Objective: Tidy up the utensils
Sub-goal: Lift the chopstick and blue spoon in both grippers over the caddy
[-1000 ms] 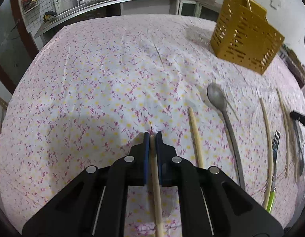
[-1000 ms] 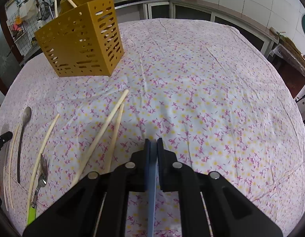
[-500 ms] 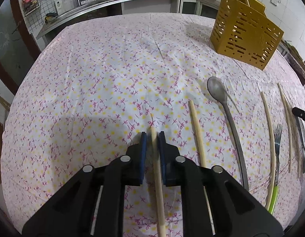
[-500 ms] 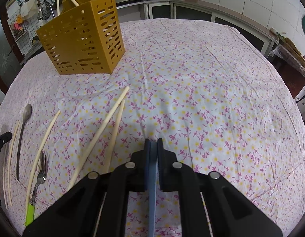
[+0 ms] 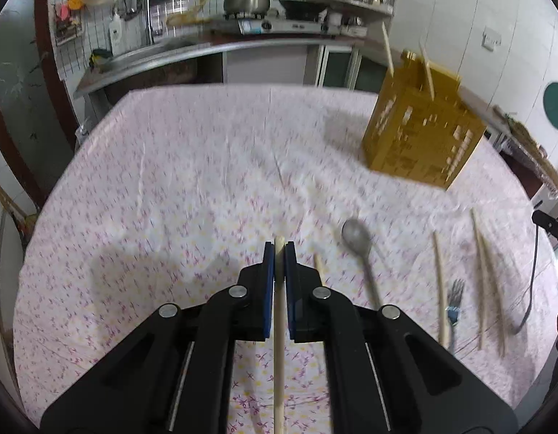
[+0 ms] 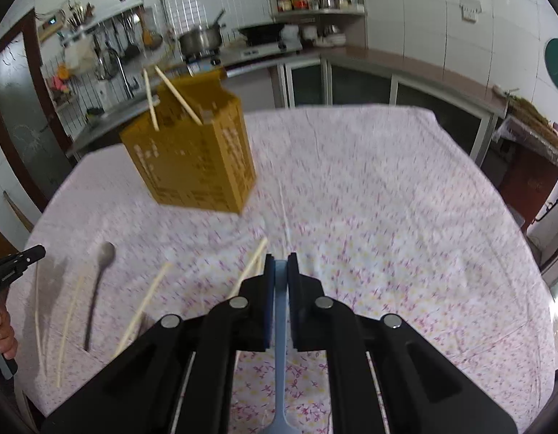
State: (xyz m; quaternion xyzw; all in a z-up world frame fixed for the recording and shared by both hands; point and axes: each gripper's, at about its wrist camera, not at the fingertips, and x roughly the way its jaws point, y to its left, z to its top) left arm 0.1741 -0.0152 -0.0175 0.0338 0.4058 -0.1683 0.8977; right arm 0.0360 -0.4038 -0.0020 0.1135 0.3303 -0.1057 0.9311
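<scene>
My left gripper (image 5: 279, 249) is shut on a wooden chopstick (image 5: 279, 343), held above the floral tablecloth. My right gripper (image 6: 279, 262) is shut on a light blue utensil handle (image 6: 280, 347). The yellow slotted utensil holder (image 5: 421, 133) stands at the far right in the left wrist view and far left in the right wrist view (image 6: 192, 159), with two chopsticks in it. On the cloth lie a metal spoon (image 5: 360, 249), a fork (image 5: 454, 302) and several chopsticks (image 5: 439, 282).
The round table wears a white floral cloth (image 5: 192, 188). A kitchen counter with a pot and stove (image 5: 253, 7) runs behind it. The right gripper's tip (image 5: 550, 222) shows at the right edge of the left wrist view; the left one (image 6: 15, 262) shows at the left of the right wrist view.
Both grippers have risen and tilted up, so more of the kitchen shows and the views blur. The left gripper has closed tight on the chopstick and lifted it.
</scene>
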